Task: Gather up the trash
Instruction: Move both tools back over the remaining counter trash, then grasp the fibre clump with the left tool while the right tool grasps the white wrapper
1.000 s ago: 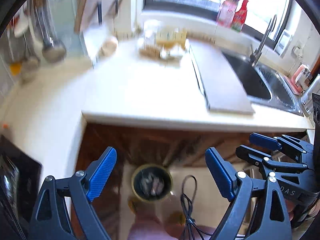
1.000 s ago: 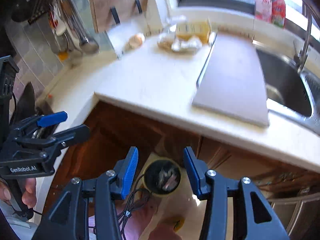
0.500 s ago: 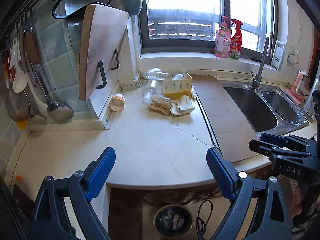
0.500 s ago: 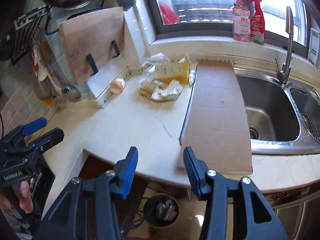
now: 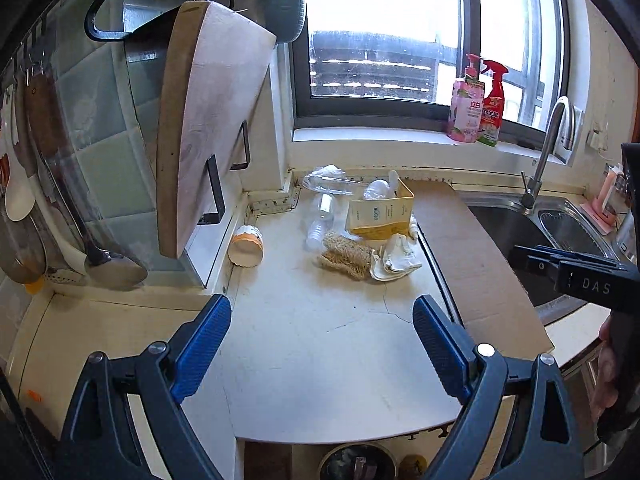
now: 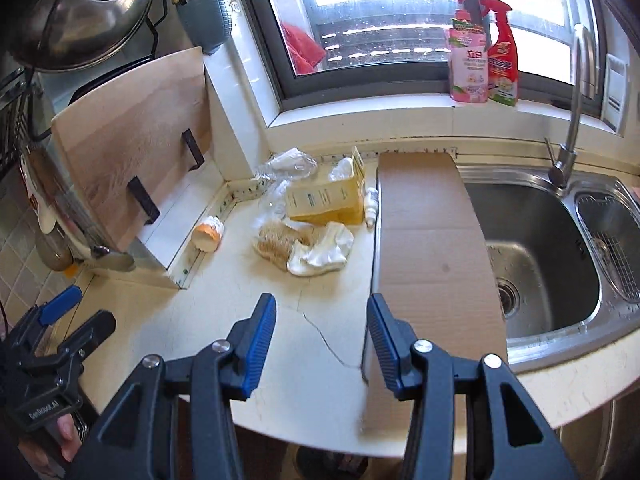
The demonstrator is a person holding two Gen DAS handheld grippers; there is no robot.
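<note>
Trash lies at the back of the counter: a yellow carton (image 5: 380, 214) (image 6: 326, 200), crumpled clear plastic bottles (image 5: 322, 220) (image 6: 286, 166), a brown loofah scrubber (image 5: 344, 258) (image 6: 276, 246), a white crumpled cloth (image 5: 396, 258) (image 6: 322, 254) and a tipped paper cup (image 5: 246, 246) (image 6: 207, 233). A small white bottle (image 6: 371, 202) lies by the carton. My left gripper (image 5: 322, 330) is open and empty above the counter's front. My right gripper (image 6: 322, 330) is open and empty, nearer the cardboard. A trash bin (image 5: 358, 462) stands on the floor below the counter edge.
A flat cardboard sheet (image 6: 432, 256) lies between the trash and the steel sink (image 6: 540, 248) with its faucet (image 6: 570, 120). A wooden cutting board (image 5: 204, 132) leans at the left, ladles (image 5: 100, 256) hang beside it. Two spray bottles (image 5: 478, 100) stand on the windowsill.
Both grippers rose from pointing down at the floor bin to above the counter, now facing the trash pile. Jaws stayed open.
</note>
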